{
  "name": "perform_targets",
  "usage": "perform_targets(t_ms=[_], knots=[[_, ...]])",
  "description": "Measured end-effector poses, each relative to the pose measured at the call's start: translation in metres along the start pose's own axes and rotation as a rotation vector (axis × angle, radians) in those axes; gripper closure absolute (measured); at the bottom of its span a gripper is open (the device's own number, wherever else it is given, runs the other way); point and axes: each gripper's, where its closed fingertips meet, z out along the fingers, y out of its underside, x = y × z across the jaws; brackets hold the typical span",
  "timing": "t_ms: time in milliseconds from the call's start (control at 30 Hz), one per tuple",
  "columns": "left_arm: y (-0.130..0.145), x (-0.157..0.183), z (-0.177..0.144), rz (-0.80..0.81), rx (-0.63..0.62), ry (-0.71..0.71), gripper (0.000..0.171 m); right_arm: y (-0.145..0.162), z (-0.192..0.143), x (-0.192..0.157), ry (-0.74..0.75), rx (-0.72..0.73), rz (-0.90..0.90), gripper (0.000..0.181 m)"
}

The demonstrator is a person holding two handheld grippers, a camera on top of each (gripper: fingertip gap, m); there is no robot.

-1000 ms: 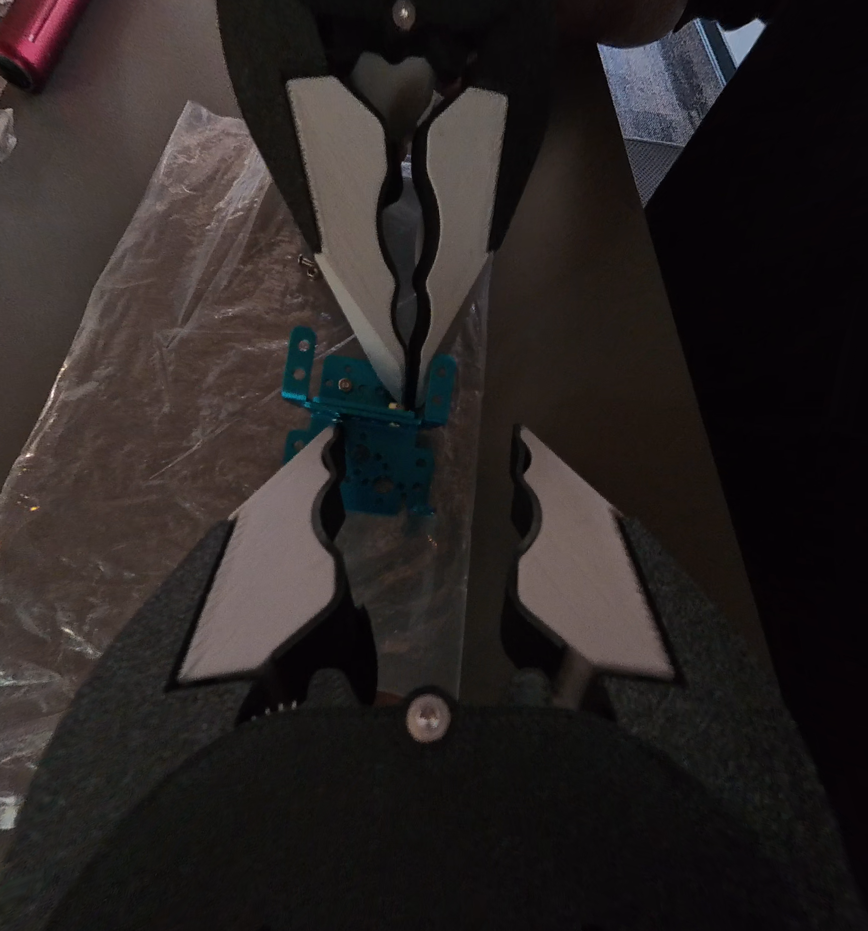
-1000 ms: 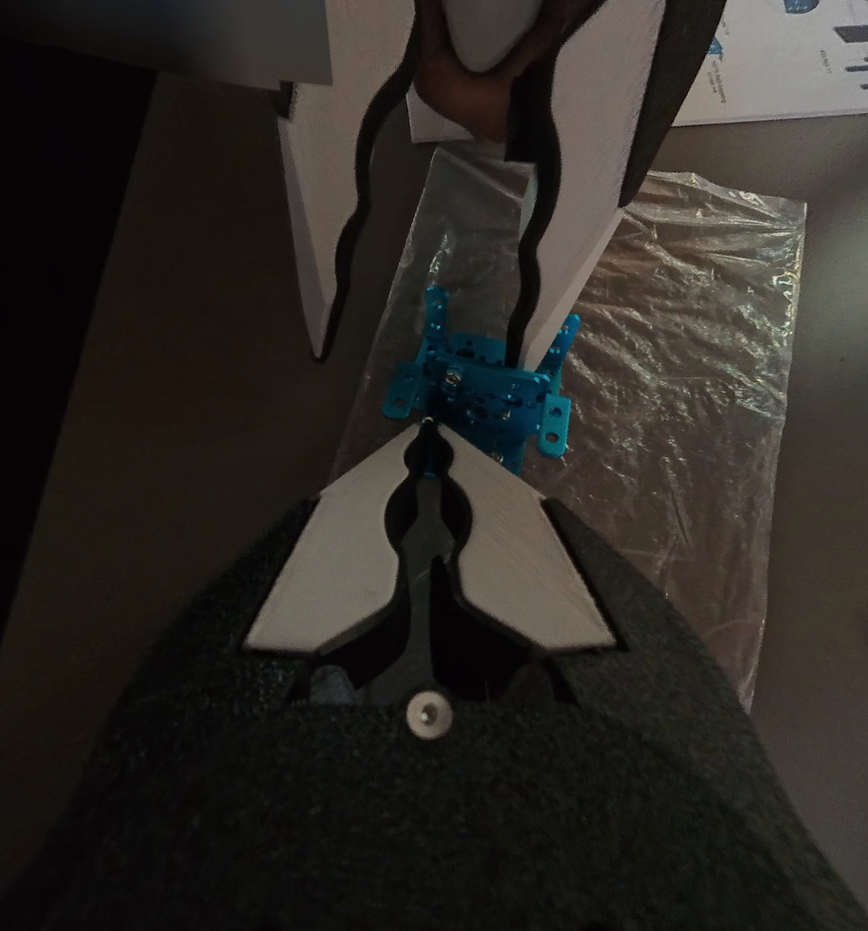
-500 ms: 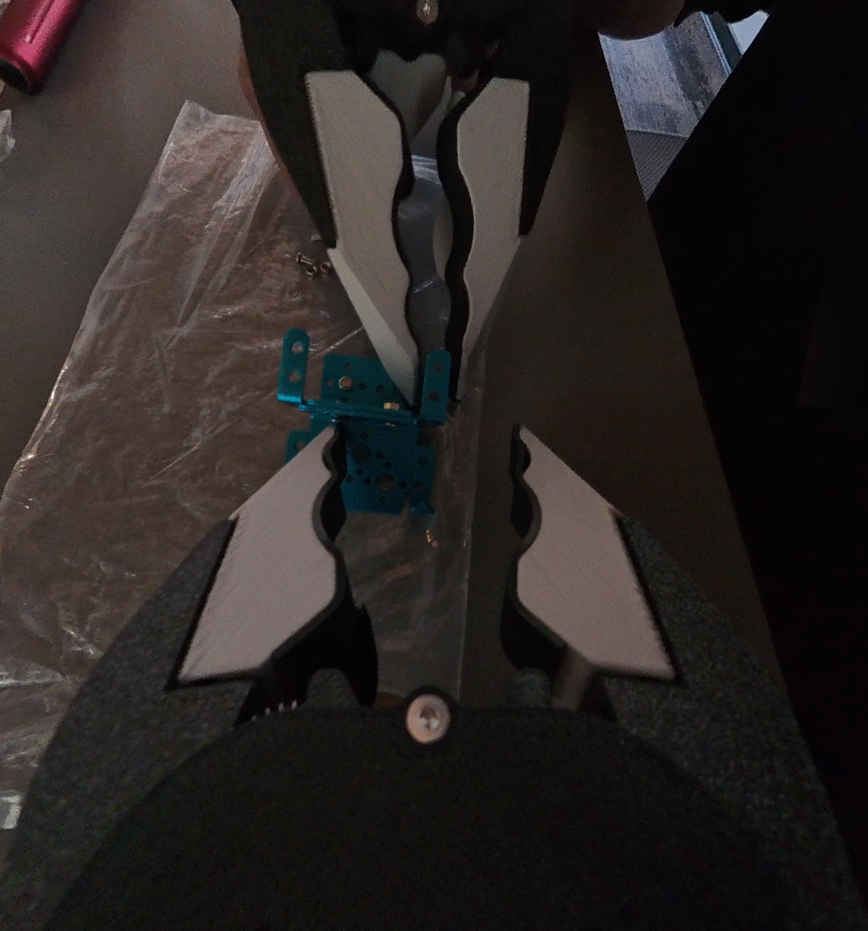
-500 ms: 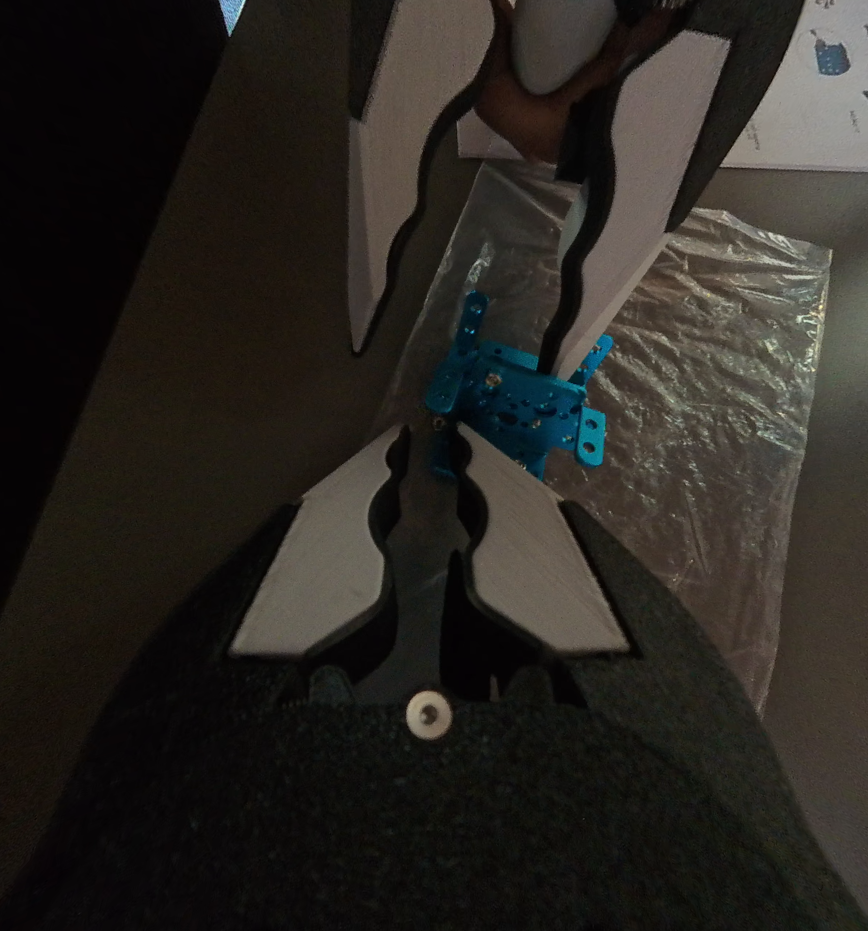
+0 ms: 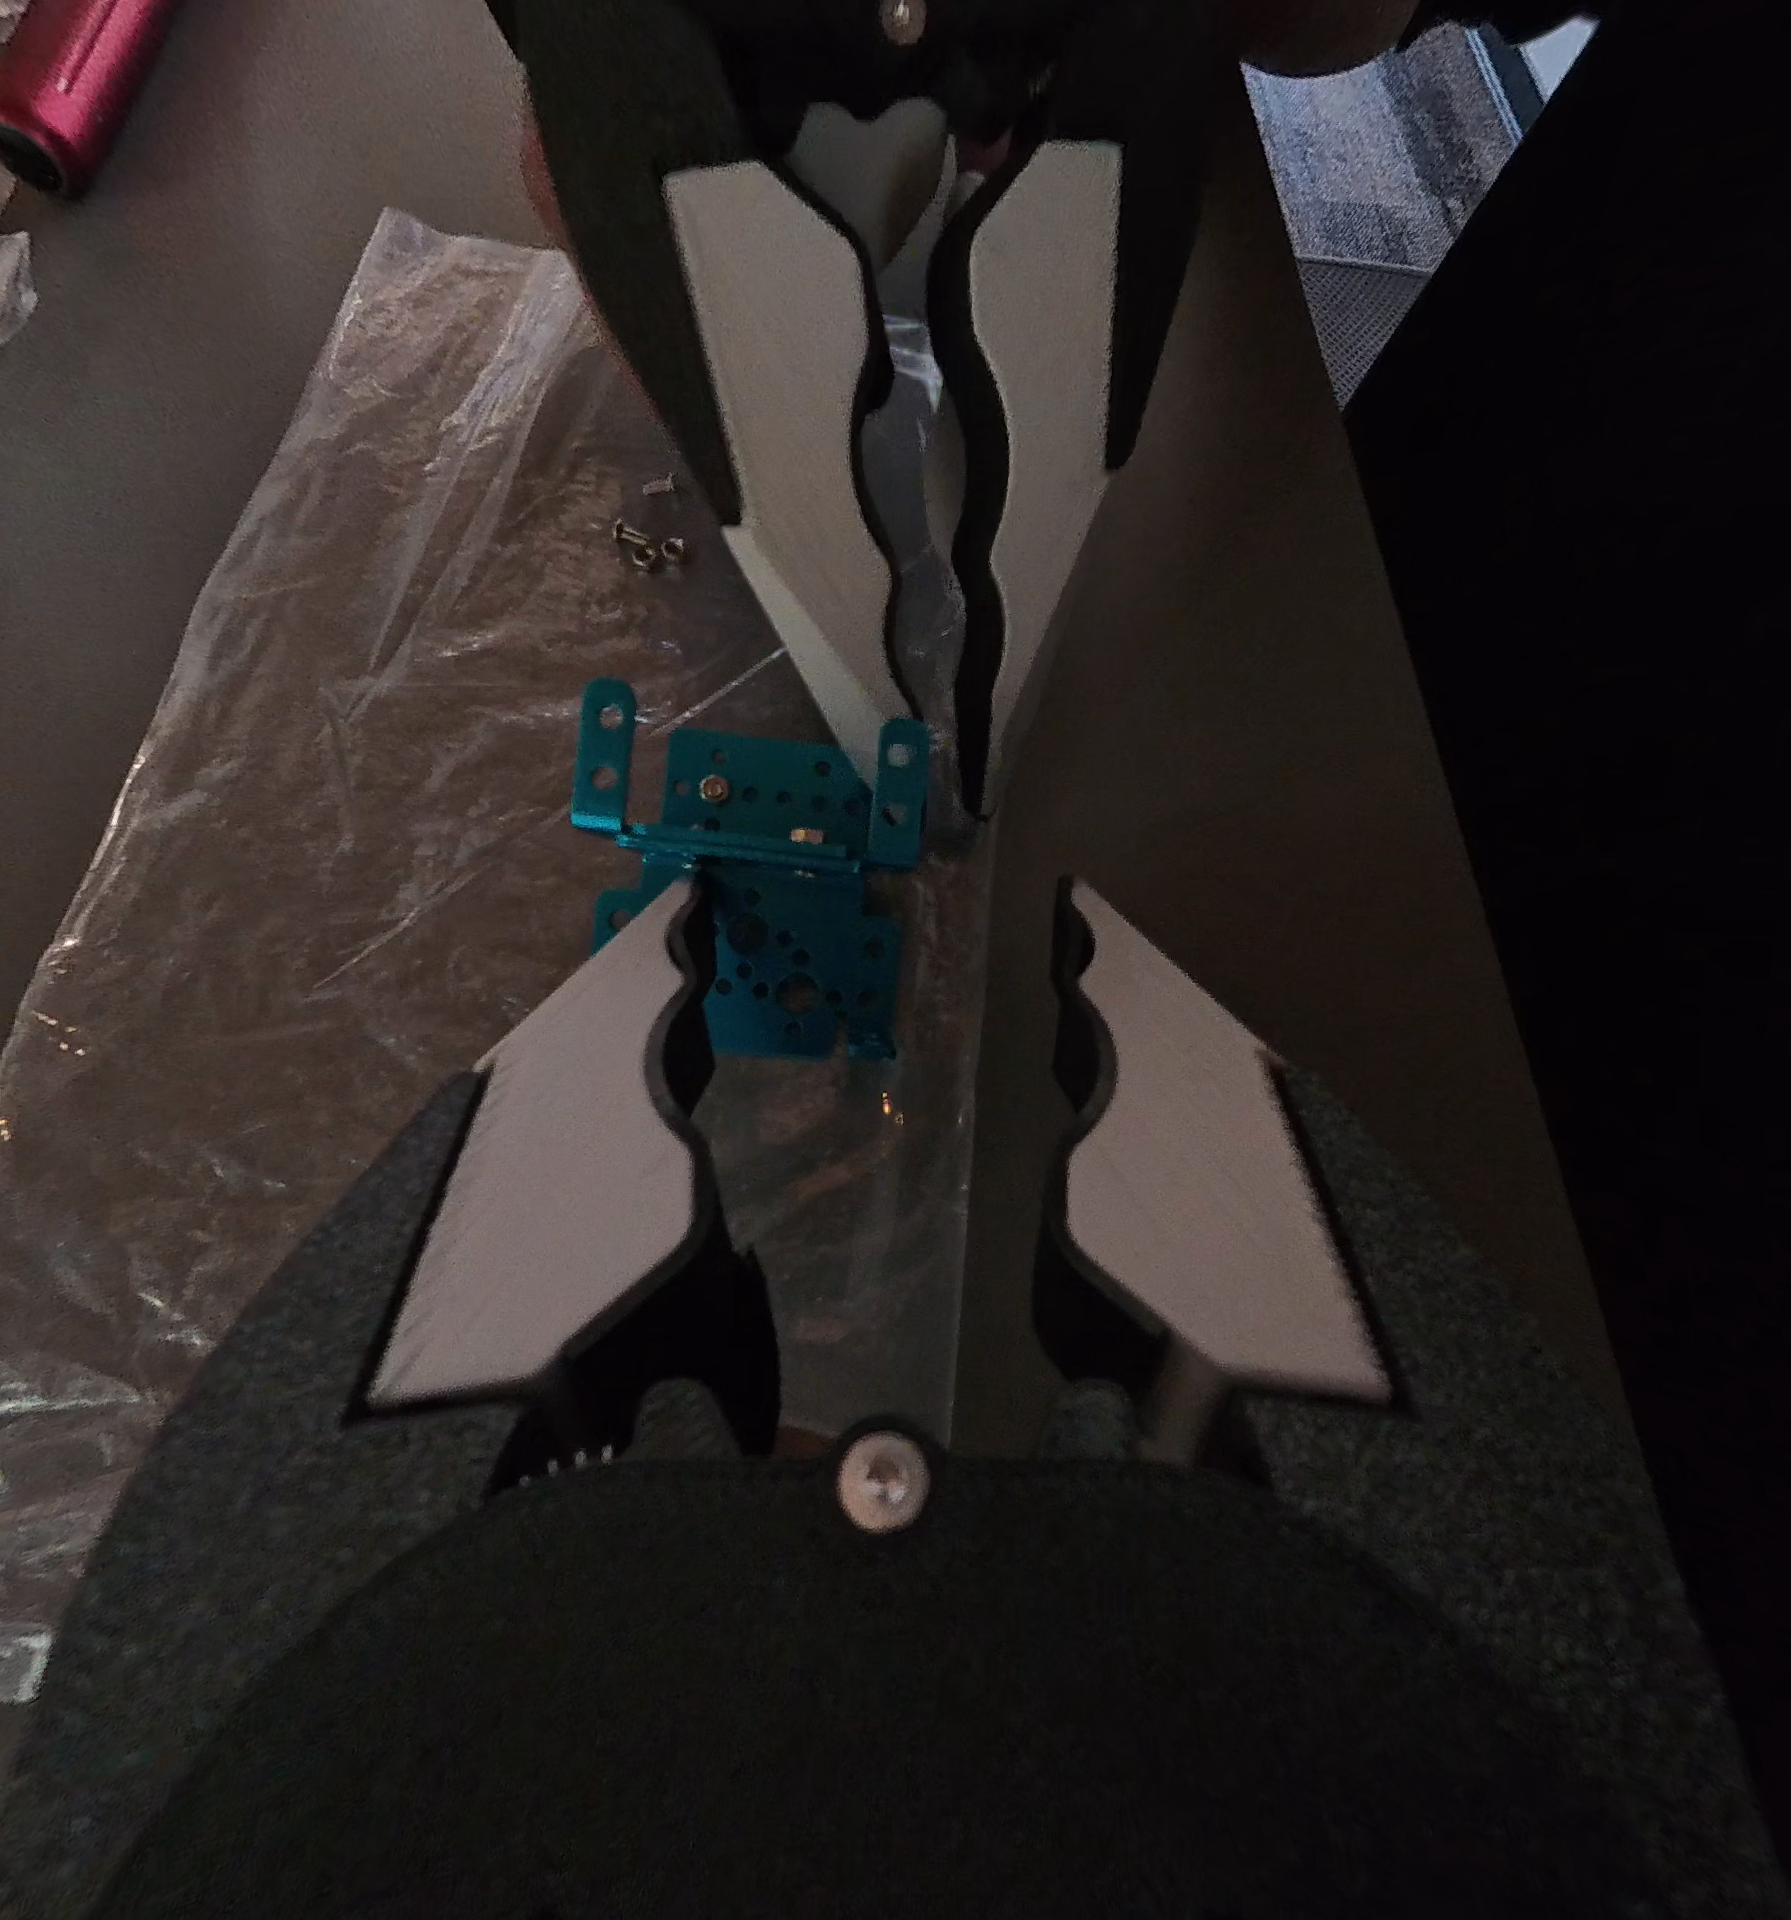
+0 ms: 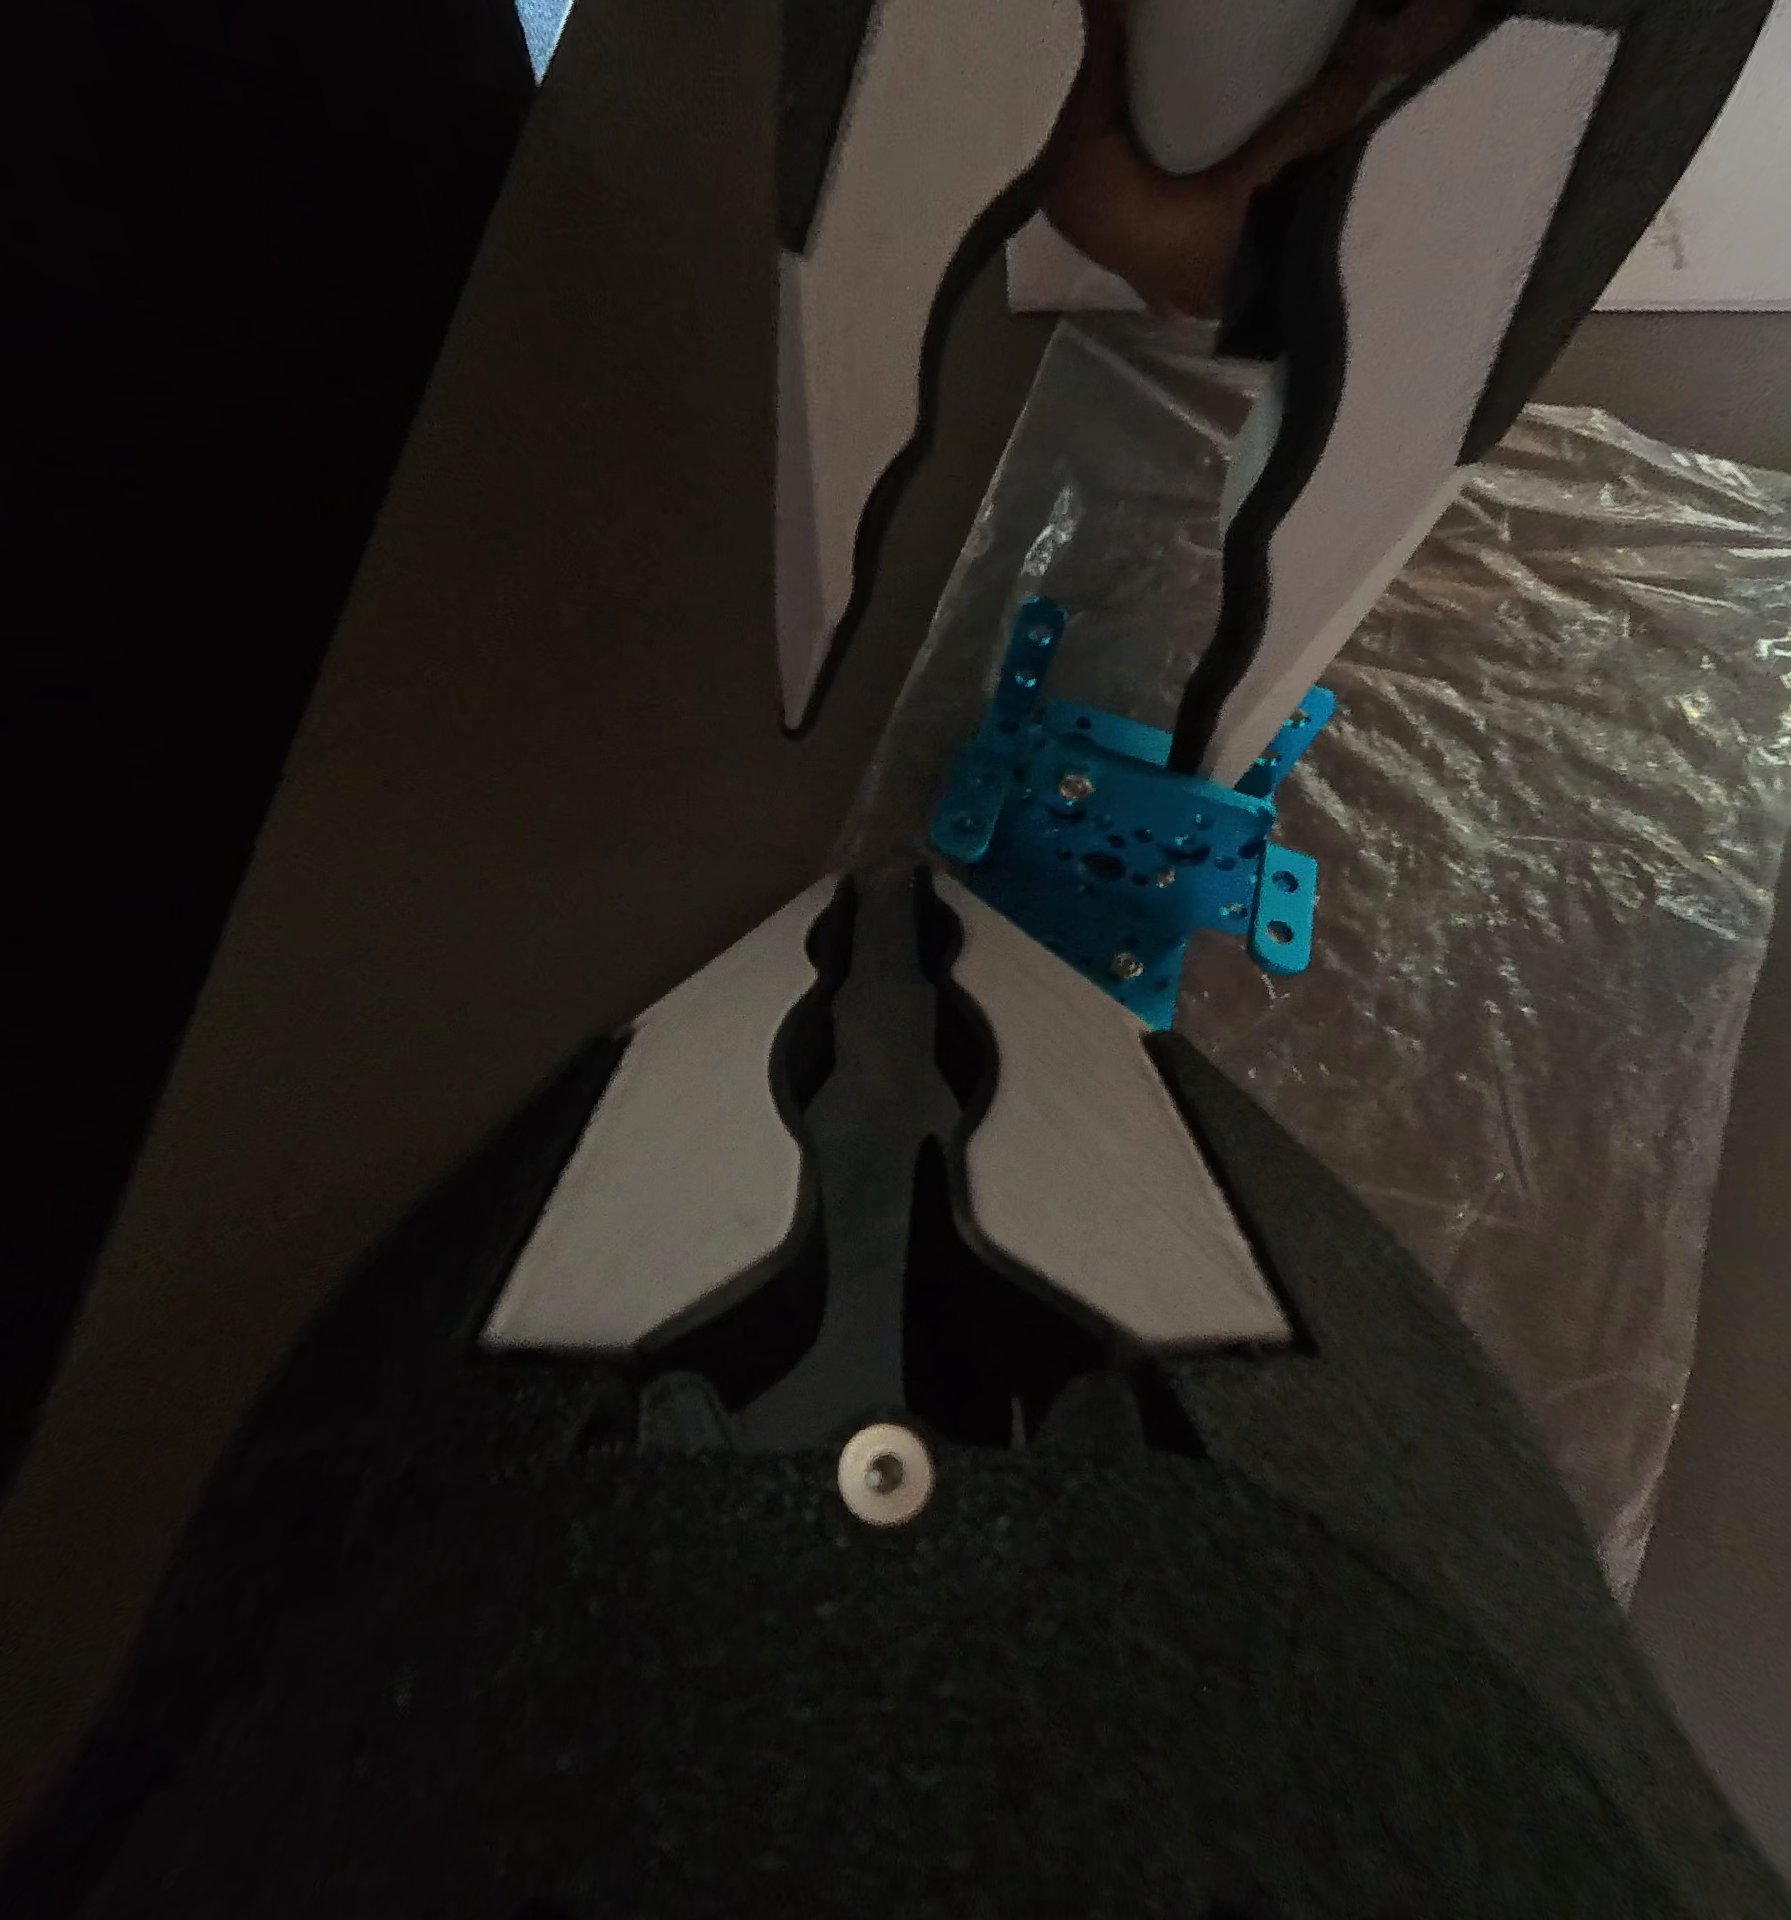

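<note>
Left gripper wide open, empty, over blue bracket lying on plastic bag. Right gripper at 12 o'clock, slightly parted, empty, tips just beside bracket. Pink cylinder at 10 o'clock.

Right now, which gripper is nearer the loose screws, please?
Right: the right gripper sits just beside the screws; the left gripper hangs back, beyond the blue bracket.
</note>
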Motion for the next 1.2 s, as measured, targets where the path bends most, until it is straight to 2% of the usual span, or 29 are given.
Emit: perform_targets(t_ms=[167,400,600,867,967,1200], knots=[[0.000,0.000,0.000,0.001,-0.001,-0.002,0.106,-0.004,-0.003,0.001,0.004,0.021,0.003,0.170],[0.001,0.001,-0.001,0.005,-0.004,-0.001,0.106,0.010,-0.007,-0.003,-0.010,-0.060,-0.013,0.178],[0.001,0.001,-0.001,0.009,-0.006,-0.003,0.106,0.000,-0.001,-0.002,-0.018,-0.008,0.031,0.163],[0.001,0.002,-0.001,0.014,-0.009,-0.004,0.106,0.001,0.004,-0.003,-0.021,-0.021,0.031,0.168],[0.001,0.002,0.000,0.014,-0.009,-0.003,0.106,0.002,0.003,-0.002,-0.017,-0.027,0.038,0.178],[0.002,0.002,0.000,0.019,-0.011,-0.002,0.106,0.001,-0.007,0.000,-0.011,-0.018,0.035,0.178]])
